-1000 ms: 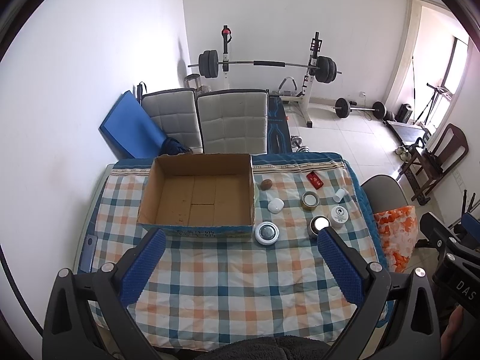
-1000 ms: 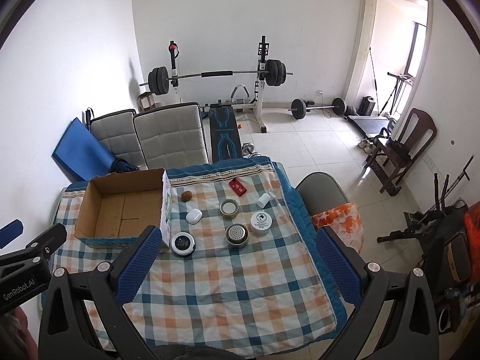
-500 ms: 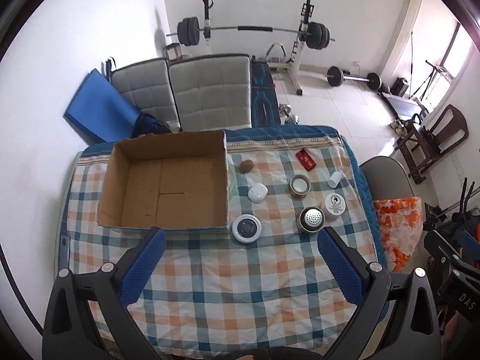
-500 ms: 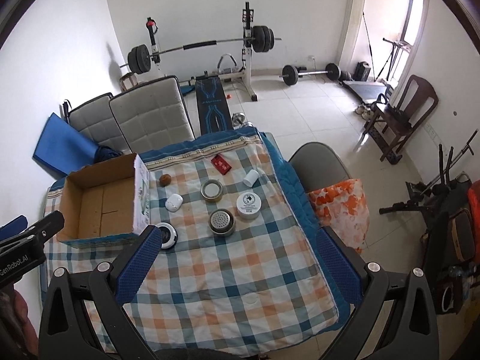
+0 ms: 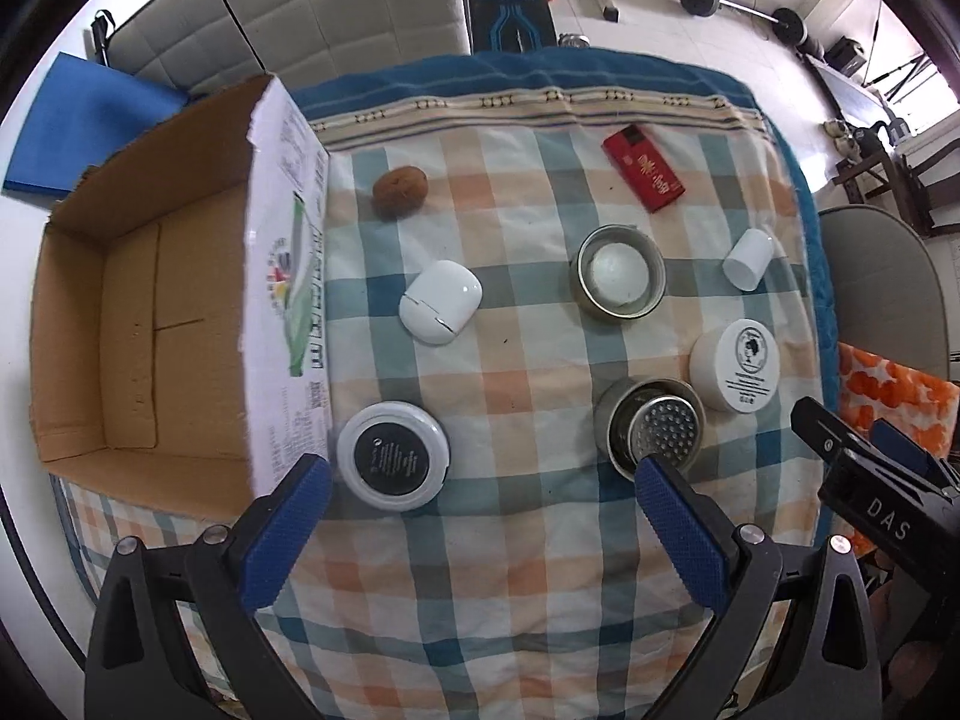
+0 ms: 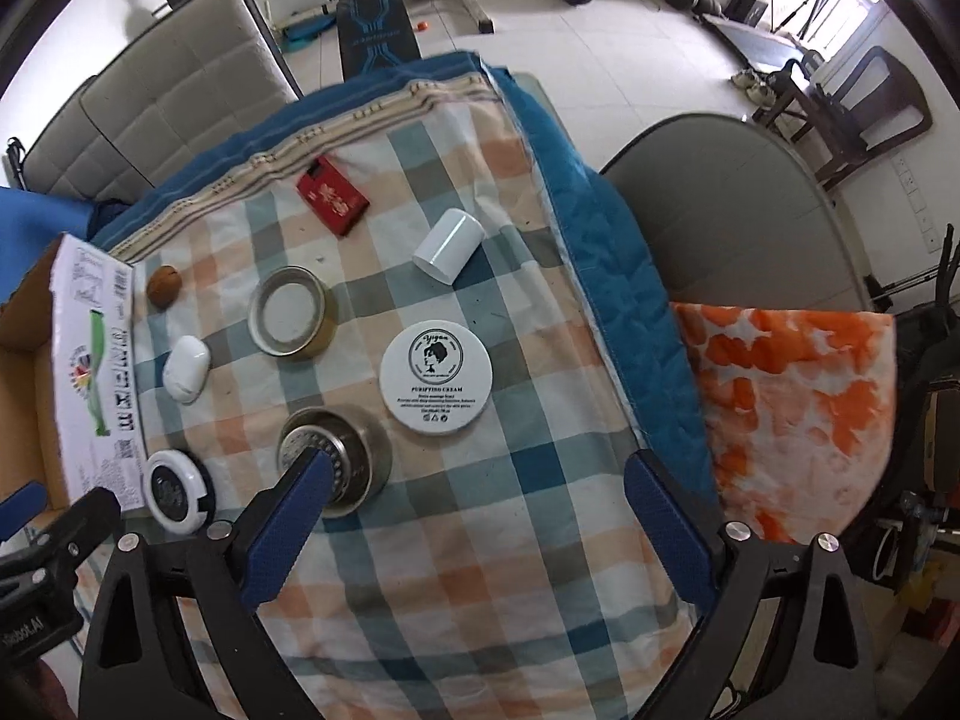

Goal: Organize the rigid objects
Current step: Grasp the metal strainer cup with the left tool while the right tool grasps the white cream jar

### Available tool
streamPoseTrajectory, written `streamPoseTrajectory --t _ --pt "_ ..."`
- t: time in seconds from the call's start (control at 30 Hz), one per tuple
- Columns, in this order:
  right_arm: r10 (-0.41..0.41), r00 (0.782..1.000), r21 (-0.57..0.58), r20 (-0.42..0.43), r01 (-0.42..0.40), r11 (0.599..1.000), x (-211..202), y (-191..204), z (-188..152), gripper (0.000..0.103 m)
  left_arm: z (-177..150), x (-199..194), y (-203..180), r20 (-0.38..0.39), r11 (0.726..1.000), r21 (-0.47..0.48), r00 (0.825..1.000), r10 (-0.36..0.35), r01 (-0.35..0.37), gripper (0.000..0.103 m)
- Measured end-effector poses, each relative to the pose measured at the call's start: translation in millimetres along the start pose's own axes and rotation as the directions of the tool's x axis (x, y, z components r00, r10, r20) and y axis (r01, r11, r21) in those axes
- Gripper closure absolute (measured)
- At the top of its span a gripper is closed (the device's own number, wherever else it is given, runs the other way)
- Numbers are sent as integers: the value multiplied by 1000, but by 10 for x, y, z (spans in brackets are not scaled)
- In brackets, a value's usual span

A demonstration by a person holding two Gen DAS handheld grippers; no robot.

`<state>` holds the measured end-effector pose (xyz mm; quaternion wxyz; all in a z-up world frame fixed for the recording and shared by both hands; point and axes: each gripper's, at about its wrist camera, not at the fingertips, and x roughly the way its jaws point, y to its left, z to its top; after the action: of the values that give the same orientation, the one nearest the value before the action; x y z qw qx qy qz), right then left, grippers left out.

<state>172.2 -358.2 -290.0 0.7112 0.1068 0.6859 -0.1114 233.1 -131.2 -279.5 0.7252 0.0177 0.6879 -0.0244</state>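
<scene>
Above the checked cloth my left gripper and right gripper, its jaws just narrowing slightly, hang wide, empty; tins and jars lie loose right of the empty box, awaiting sorting.

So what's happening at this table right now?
A person holds two grippers over a checkered tablecloth; the left gripper and right gripper both have open, empty jaws. Small items, including a cream jar, metal strainer, red box and white case, still lie loose beside the empty cardboard box.
</scene>
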Motion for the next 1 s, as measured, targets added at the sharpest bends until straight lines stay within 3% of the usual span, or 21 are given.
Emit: streamPoseTrajectory --t 0.17,0.3,0.37,0.4,0.57,0.8,1.0 --pt "58 991 49 -121 -53 997 619 -28 223 8 219 452 -92 -51 1000 -2 999 15 -15 0" --pt "59 981 57 -185 -49 997 925 38 265 15 276 632 -90 -70 999 -16 997 30 -32 0" --pt "54 975 51 -217 -44 998 1060 92 272 32 276 667 -85 -72 999 -28 997 34 -36 0" --pt "43 974 43 -223 -34 998 1105 117 267 32 273 676 -89 -74 999 -29 997 31 -34 0" --pt "35 973 11 -226 -33 999 1102 172 253 33 235 666 -190 -67 1000 -11 997 27 -28 0" --pt "-20 973 -23 -228 16 1000 977 -29 91 34 102 661 -629 -89 995 91 996 -22 30 0" --pt "-6 971 42 -238 16 999 984 -232 -71 33 87 844 -958 -153 988 133 986 -62 83 0"
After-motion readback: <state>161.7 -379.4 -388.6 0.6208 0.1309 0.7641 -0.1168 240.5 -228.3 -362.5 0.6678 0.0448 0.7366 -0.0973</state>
